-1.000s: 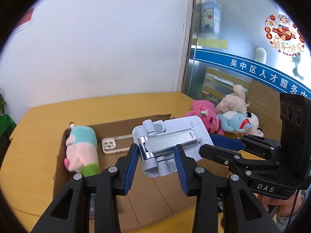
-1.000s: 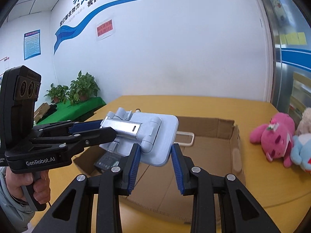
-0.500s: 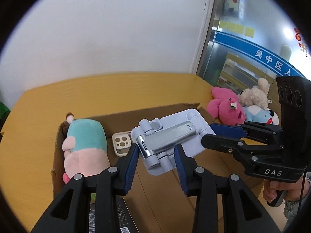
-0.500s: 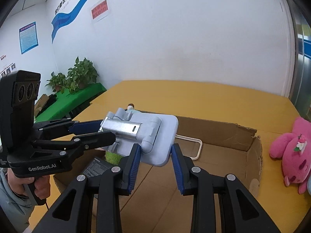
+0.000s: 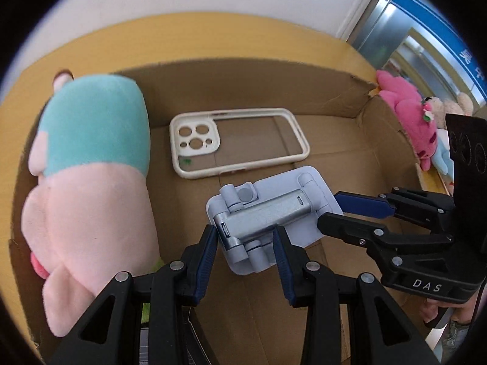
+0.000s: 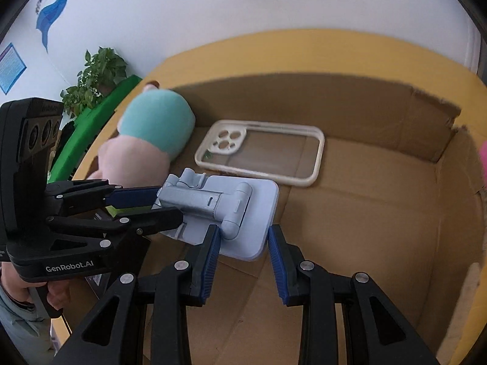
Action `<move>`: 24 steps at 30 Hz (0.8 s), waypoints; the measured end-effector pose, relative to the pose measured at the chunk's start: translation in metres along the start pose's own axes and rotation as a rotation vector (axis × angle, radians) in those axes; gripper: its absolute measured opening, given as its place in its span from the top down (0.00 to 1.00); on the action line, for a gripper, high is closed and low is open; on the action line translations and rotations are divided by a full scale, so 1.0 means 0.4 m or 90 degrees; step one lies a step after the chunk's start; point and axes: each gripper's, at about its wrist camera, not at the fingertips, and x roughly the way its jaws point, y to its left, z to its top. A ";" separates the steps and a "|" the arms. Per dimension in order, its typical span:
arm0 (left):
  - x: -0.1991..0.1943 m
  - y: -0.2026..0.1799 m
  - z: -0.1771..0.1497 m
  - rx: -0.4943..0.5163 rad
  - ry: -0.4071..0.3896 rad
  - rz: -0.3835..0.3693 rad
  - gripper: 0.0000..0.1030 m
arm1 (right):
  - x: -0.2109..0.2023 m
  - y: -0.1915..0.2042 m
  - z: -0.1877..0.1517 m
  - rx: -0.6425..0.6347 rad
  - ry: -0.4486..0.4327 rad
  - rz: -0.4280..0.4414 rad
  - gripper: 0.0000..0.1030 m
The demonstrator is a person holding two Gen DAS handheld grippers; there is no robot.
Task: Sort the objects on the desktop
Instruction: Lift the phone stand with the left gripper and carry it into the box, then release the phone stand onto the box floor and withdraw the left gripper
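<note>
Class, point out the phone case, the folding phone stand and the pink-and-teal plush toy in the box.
phone case point(image 5: 194, 138): left wrist view, camera-hole corner.
folding phone stand point(image 6: 261, 213): right wrist view, flat base plate.
pink-and-teal plush toy point(image 5: 94, 124): left wrist view, teal upper part.

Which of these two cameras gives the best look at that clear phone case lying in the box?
The left wrist view: the phone case lies there whole and large, camera holes plain. The right wrist view shows the case smaller and flatter, its near edge just behind the held phone stand.
</note>
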 end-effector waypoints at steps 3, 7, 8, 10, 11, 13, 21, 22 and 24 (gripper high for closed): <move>0.023 -0.002 -0.002 0.006 0.020 0.020 0.65 | 0.028 -0.002 -0.007 0.015 0.022 0.001 0.69; 0.016 0.000 0.001 0.009 0.020 0.035 0.65 | 0.069 -0.008 -0.003 0.020 0.054 -0.007 0.67; 0.012 0.000 0.002 0.009 0.019 0.036 0.65 | 0.072 -0.012 -0.005 0.024 0.056 -0.006 0.66; -0.001 0.001 0.002 0.009 0.010 0.032 0.65 | 0.065 -0.015 -0.005 0.036 0.052 0.002 0.66; -0.021 0.000 -0.003 0.010 -0.004 0.037 0.65 | 0.058 -0.017 -0.006 0.042 0.053 0.005 0.66; -0.059 -0.005 -0.006 0.010 -0.040 0.045 0.65 | 0.010 -0.011 -0.011 0.034 0.027 -0.014 0.63; -0.343 -0.102 -0.167 0.053 -0.338 0.170 0.22 | -0.311 0.088 -0.152 0.022 -0.209 -0.099 0.03; -0.373 -0.117 -0.198 0.058 -0.366 0.172 0.22 | -0.333 0.104 -0.177 0.006 -0.220 -0.105 0.03; -0.425 -0.153 -0.265 0.065 -0.406 0.180 0.22 | -0.372 0.151 -0.239 -0.029 -0.256 -0.158 0.03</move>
